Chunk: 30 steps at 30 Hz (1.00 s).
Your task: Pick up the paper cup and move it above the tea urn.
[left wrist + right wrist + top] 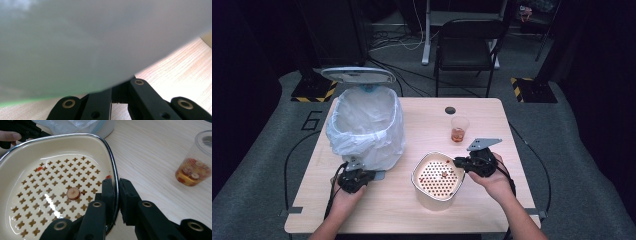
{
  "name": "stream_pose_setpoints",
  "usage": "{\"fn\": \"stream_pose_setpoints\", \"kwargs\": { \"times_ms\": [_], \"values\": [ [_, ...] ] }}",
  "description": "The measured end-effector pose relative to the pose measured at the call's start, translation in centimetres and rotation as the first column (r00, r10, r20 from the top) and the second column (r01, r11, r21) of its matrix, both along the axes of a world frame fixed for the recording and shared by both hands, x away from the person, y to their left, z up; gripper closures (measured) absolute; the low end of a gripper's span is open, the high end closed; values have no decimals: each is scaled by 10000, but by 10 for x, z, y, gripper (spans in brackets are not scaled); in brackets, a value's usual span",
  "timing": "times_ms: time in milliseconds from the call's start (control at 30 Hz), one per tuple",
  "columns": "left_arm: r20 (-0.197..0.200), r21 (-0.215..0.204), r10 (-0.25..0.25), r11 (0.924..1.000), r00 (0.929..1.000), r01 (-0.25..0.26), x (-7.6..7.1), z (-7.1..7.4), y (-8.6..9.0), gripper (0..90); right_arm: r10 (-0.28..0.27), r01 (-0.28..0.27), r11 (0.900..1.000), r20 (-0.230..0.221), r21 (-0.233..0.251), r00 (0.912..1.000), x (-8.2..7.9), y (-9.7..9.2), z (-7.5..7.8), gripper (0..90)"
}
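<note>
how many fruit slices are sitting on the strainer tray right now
1 whole slice, near the middle of the perforated strainer tray, left of the right gripper clamped on its rim. Small red bits lie near the edges; more slices sit in the cup.

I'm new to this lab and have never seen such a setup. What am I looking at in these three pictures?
A person sits at a light wooden table, holding a black two-jaw gripper in each hand. The high view looks down from above; the other two come from cameras riding on the grippers.

The right gripper is clamped on the metal-edged rim of a cream container with a perforated strainer insert, where a small reddish round slice lies. The left gripper sits at the base of a bin lined with a white plastic bag, lid up; its jaws are shut, and the bag blurs its view. A clear plastic cup of amber liquid with fruit pieces stands farther back.
</note>
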<state>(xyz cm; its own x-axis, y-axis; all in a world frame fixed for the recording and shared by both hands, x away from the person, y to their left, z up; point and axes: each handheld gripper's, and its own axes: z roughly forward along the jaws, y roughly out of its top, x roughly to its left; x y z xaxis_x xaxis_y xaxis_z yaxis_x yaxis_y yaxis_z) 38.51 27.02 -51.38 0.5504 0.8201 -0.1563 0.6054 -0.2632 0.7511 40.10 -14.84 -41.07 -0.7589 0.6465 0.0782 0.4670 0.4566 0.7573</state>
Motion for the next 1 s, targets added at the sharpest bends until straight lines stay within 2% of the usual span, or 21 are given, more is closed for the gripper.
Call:
{"fn": "stream_pose_setpoints", "kwargs": {
  "times_ms": [133,200,300,333,400,467,567,700,733,767,800,833,900,933,967,1000],
  "values": [
    [-29,78,-37,10000,10000,38,0,0,0,900,1,-1,10000,12,15,10000,-2,-2,0,819],
    [-24,108,-23,9999,10000,23,0,1,0,900,-11,11,9998,36,214,10000,-1,-3,1,710],
    [-14,16,42,10000,10000,-42,0,0,0,900,-111,97,9961,163,878,9998,1,-7,6,613],
    [-14,16,42,10000,10000,-42,0,0,0,900,-111,97,9961,163,878,9998,1,-7,6,613],
    [-57,109,-54,9999,10000,54,0,1,0,900,-415,390,9927,195,1143,9989,6,-11,12,553],
    [-18,-6,7,10000,10000,-7,0,0,-1,900,-636,607,9917,216,1133,9977,11,-12,14,520],
    [-15,102,-41,9999,10000,42,0,0,0,900,-956,924,9889,225,1168,9952,20,-14,14,482],
    [-9,14,-42,10000,10000,42,0,0,0,900,-1504,1470,9842,285,987,9882,37,-18,11,492],
    [-9,14,-42,10000,10000,42,0,0,0,900,-1504,1470,9842,285,987,9882,37,-18,11,492],
    [-6,12,-43,10000,10000,43,0,0,0,900,-1820,1785,9800,328,883,9828,48,-21,8,511],
    [-6,12,-43,10000,10000,43,0,0,0,900,-1820,1785,9800,328,883,9828,48,-21,8,511],
    [-7,17,-48,10000,10000,48,0,0,0,900,-2061,2031,9763,341,747,9779,58,-23,5,516],
    [-24,-150,24,9999,10000,-24,0,0,-1,900,-2218,2191,9736,397,641,9743,65,-23,2,526],
    [-31,-50,-16,10000,10000,16,0,0,0,900,-2292,2268,9720,355,612,9727,69,-23,0,545],
    [-26,-189,51,9998,10000,-51,0,0,-1,900,-2253,2230,9732,363,566,9736,74,-23,-2,563],
    [-43,-39,-20,10000,10000,19,0,0,0,900,-2273,2255,9729,341,505,9732,78,-22,-3,573]
  ]
}}
